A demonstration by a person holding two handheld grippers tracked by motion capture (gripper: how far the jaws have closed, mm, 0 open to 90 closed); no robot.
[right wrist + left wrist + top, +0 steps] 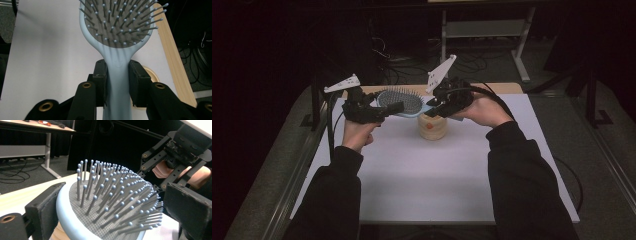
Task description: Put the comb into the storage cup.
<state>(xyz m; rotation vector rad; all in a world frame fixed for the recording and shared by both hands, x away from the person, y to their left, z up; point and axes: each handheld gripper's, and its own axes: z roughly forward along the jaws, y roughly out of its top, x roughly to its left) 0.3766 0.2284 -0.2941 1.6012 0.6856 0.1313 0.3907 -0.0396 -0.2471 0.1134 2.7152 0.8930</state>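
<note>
Hairbrush (117,32): pale blue, bristles up, held in the air above a wooden cup (433,126).
Right gripper (117,80): pinching the handle between both pads.
Left gripper (110,215): jaws spread around the brush head, one pad near its rim; contact unclear.
Advice: keep the brush level, close left squarely before right lets go.
Surface: white mat (432,175) on a wooden table (507,88).
Room: dark, cables (387,52) on the floor behind.

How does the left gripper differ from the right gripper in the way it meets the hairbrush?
The left gripper has wide jaws around the head of the hairbrush; the right gripper is shut on its handle. In the high view the left gripper is lower and level, the right gripper tilted. Both are black.
</note>
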